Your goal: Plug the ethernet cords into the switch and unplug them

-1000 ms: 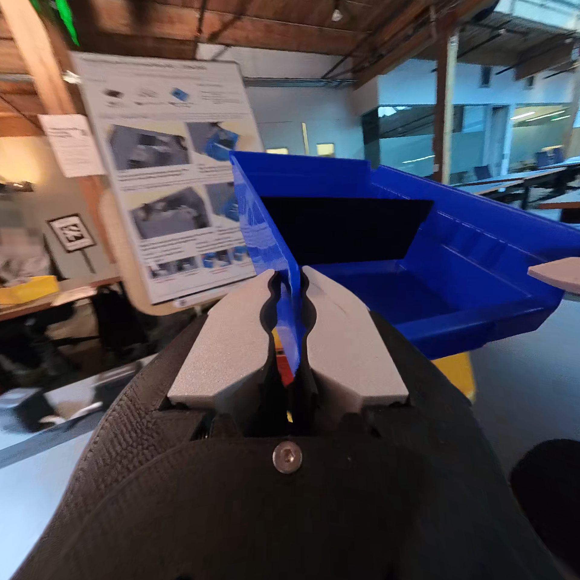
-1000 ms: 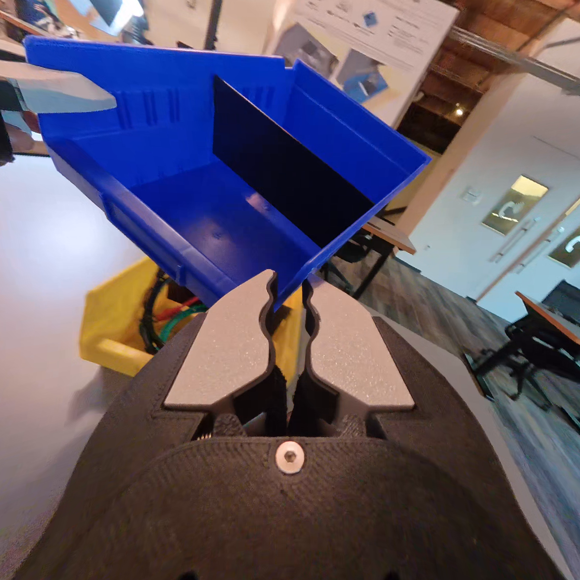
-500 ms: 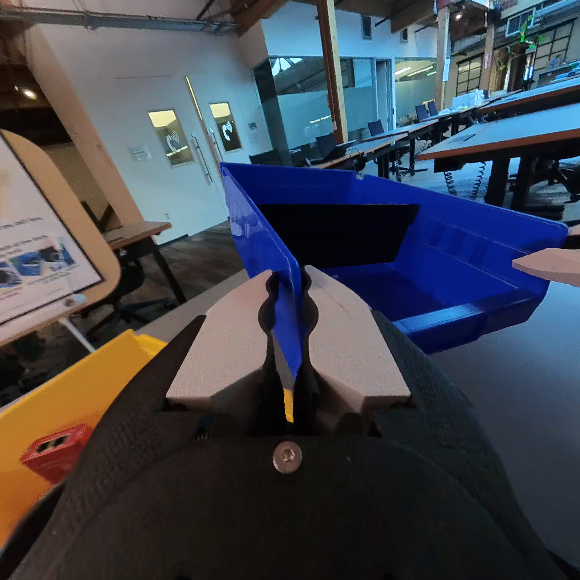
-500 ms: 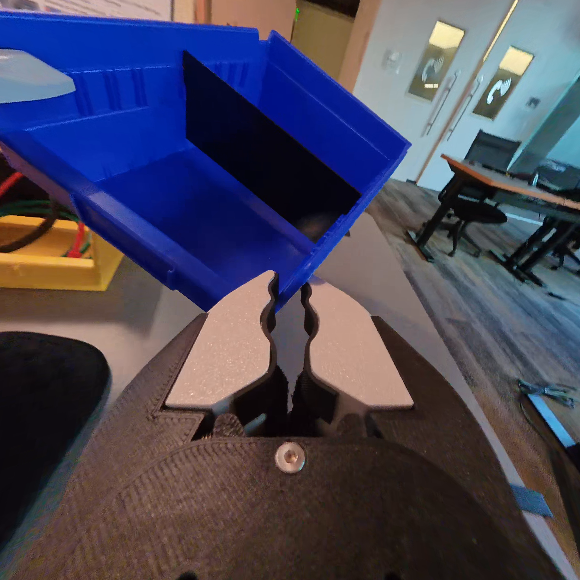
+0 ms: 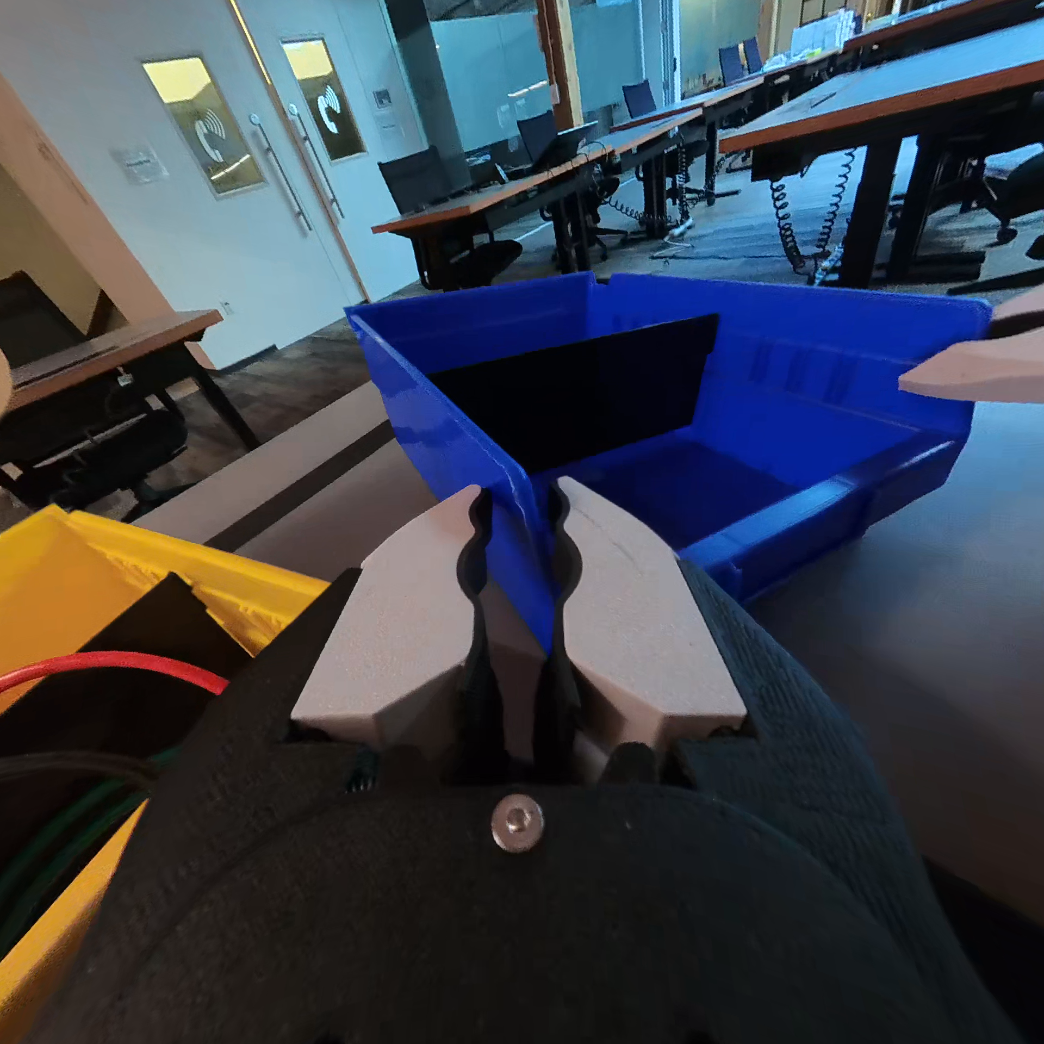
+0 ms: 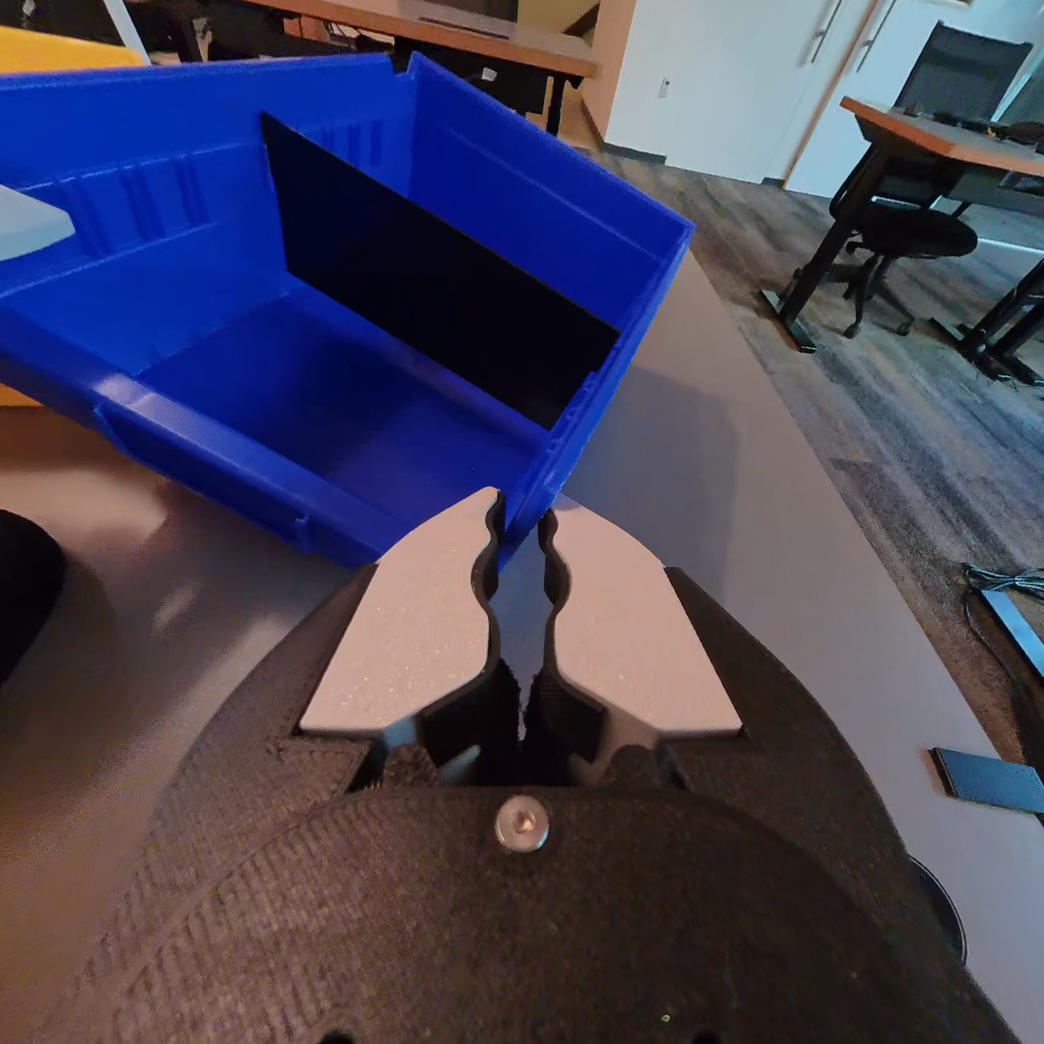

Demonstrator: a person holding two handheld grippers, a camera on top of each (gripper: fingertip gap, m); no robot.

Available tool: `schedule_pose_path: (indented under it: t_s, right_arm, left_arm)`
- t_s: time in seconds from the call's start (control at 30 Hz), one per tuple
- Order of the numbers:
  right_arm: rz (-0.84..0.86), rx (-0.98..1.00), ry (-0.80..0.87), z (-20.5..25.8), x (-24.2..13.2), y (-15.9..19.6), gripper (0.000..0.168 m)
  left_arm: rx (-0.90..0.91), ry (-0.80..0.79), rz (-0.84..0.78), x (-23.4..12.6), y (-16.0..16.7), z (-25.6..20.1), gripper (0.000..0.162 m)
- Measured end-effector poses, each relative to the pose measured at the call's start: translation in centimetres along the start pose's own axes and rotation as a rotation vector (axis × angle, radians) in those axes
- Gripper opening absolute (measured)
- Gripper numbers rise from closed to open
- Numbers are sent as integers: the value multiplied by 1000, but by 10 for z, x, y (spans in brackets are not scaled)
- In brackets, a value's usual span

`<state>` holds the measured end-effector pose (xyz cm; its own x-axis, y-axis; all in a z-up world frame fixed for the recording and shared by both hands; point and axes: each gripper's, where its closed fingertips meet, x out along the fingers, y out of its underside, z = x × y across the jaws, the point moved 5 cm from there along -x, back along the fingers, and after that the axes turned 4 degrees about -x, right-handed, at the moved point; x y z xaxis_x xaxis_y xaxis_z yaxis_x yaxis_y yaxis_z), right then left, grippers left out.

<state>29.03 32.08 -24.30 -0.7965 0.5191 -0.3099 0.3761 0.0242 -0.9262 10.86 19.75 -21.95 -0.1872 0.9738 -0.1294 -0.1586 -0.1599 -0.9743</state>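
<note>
Both grippers hold the same blue bin [image 5: 791, 395], one at each end. The left gripper [image 5: 518, 500] is closed narrow on the bin's near side wall, which runs down between its two fingers. The right gripper [image 6: 520, 503] is pinched on the corner of the opposite side wall; there the wall edge sits just inside the tips, with a slim gap showing lower down between the fingers. In the left view the tip of the right gripper shows at the far right edge, against the bin's rim.

The bin is empty apart from a black divider [image 6: 429, 282] standing across it. It lies low over the grey table [image 6: 762, 508], near the table's edge; whether its bottom is fully touching the surface I cannot tell.

The cords are not in either gripper. A red cord [image 5: 113, 664] and a green cord [image 5: 62, 836] lie in a yellow bin [image 5: 186, 565] just to the left of the left gripper, together with a black block. The switch itself I cannot make out in these views.

As I judge it, the plugging has not started: this is still setting-up, shifting the blue bin. Left to do is let go of the bin, pick out a cord, find the switch, push the plugs in and pull them out again
</note>
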Motion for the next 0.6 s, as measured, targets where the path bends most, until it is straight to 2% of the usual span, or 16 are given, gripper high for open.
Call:
schedule_pose_path:
  t_s: [0.17,0.23,0.33,0.43,0.5,0.57,0.6]
  right_arm:
    - [12,30,-5,-6,0,2,11]
    - [-28,25,6,-8,-5,-5,28]
    - [-106,-16,16,-6,-15,-26,48]
    - [-152,-154,-138,20,-22,-48,54]
    - [-91,-294,-291,46,-20,-51,61]
    - [58,-439,-412,69,-14,-39,67]
    - [142,-515,-420,75,-9,-32,65]
  left_arm:
    - [44,113,116,-4,20,-8,28]
    - [58,125,98,-13,20,-7,43]
    - [130,145,81,-36,8,-3,52]
    - [193,181,186,-63,13,7,53]
    - [302,132,284,-76,26,24,52]
    - [441,75,384,-83,42,42,52]
    - [500,51,428,-85,49,49,51]
